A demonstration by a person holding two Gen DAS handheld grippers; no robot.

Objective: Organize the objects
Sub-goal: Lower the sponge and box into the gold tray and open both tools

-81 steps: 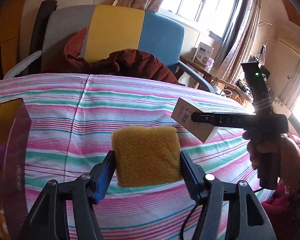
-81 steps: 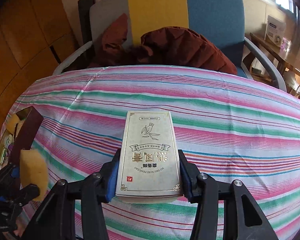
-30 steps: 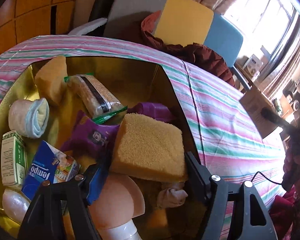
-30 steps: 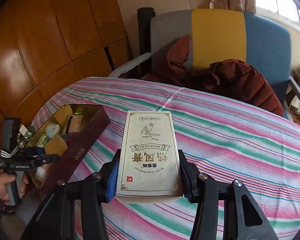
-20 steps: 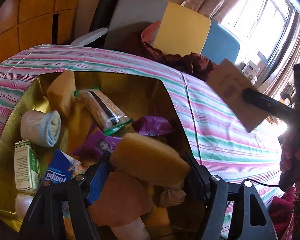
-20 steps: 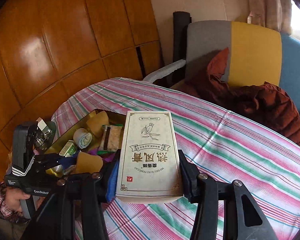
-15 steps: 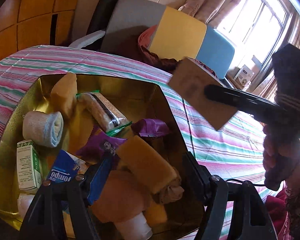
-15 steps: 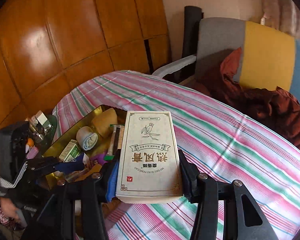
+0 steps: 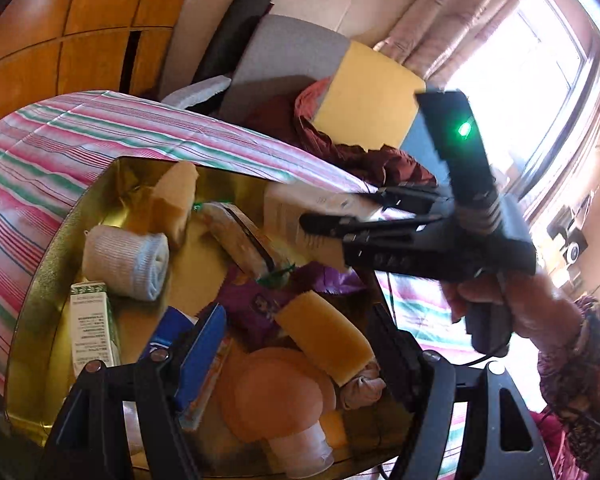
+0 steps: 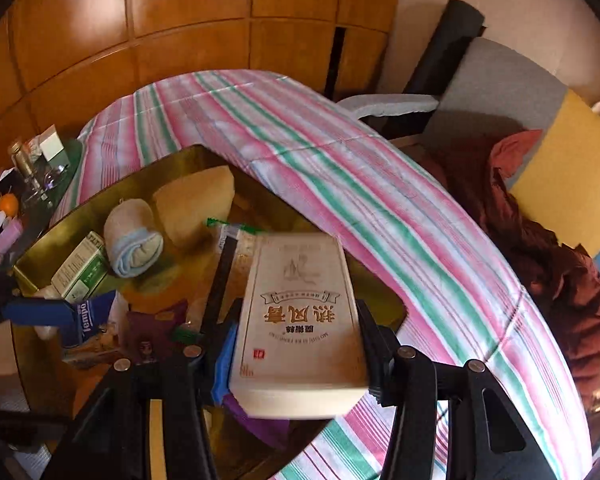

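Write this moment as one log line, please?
left gripper: open, above gold box | sponge: lying in gold box | right gripper: shut on cream carton, over gold box

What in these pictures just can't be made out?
- Small print on the cream box: motion blur, right wrist view.
- Box bottom under the pile of items inside the gold box: covered, both views.
- Items beneath the yellow sponge: sponge covers them, left wrist view.
- Outdoors through the window: glare, left wrist view.
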